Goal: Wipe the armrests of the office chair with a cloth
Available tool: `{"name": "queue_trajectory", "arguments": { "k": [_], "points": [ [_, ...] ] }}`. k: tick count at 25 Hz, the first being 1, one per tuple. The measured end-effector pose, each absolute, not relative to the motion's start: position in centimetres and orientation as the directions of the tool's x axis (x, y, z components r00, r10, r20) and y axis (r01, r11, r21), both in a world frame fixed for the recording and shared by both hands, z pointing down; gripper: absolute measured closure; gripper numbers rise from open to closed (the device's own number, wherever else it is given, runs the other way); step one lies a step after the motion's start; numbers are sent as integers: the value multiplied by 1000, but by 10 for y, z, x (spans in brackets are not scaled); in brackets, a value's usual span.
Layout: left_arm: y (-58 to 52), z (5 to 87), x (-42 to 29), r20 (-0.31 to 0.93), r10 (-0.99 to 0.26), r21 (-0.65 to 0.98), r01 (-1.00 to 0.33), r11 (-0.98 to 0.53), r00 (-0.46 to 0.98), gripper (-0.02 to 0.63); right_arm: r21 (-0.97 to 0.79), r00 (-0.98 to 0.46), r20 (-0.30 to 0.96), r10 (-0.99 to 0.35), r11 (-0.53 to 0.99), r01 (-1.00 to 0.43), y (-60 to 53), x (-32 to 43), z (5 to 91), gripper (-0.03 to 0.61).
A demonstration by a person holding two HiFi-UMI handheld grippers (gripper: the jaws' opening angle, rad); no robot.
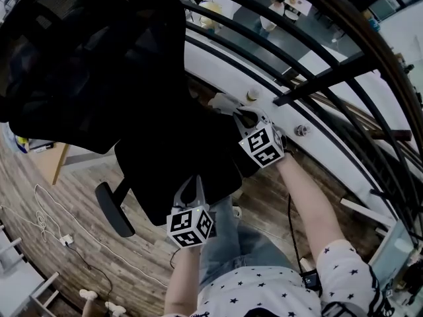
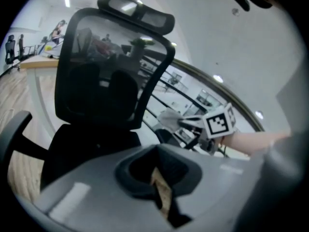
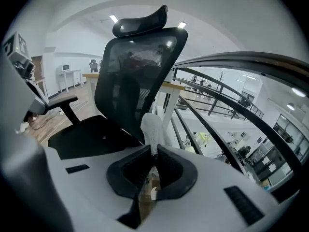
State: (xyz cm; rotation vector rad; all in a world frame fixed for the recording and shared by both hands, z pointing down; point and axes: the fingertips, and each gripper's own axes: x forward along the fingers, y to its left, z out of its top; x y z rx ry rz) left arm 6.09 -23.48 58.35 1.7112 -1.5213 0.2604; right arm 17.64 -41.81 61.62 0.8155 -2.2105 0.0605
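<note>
Crowding the chair: curved black railing [image 1: 317, 78] runs close along the office chair's [image 1: 86, 58] right side, and the right gripper [image 1: 241, 116] works in the gap between seat [image 1: 178, 157] and rail. White cable [image 1: 39, 210] with a plug block [image 1: 66, 240] lies loose on the floor on the chair's left, well apart.
Right tongs: jaws pinched together on a whitish cloth [image 3: 153, 127], which sticks out past the tips.
Cloth position: at the seat's rail-side edge, near the backrest base. Can't tell whether it touches the armrest there.
Left tongs: left gripper [image 1: 196, 180] has its jaws closed with nothing between them, tips over the seat's front edge.
Left armrest: armrest [image 1: 114, 210] juts out on the far side from the cloth, with no gripper on it.
Chair: black mesh back, headrest [image 3: 140, 21] on top.
Surface: wood-plank floor [image 1: 99, 269].
Room: bright open office with ceiling lights. A lower level with people [image 1: 271, 12] shows through the rail bars.
</note>
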Motion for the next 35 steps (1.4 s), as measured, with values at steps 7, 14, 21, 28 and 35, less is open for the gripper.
{"name": "queue_trajectory", "arguments": {
  "k": [7,14,21,28,35],
  "points": [
    [-240,591,59,635,-730,435,-898,67,253,607,208,-494,696,-521,805,-555,-430,167,633,551],
    [-237,598,59,646,-720,437,-896,78,252,607,194,-477,738,-477,828,-527,-426,166,655,551],
    [-235,600,61,650,-717,439,-895,82,253,607,165,-472,770,-429,849,-502,-413,165,673,551],
    [-228,601,63,651,-717,440,-894,89,249,607,148,-470,778,-417,849,-507,-407,165,679,551],
    [-224,598,64,647,-720,438,-895,83,250,607,147,-465,790,-400,860,-489,-403,164,679,551]
  ]
}}
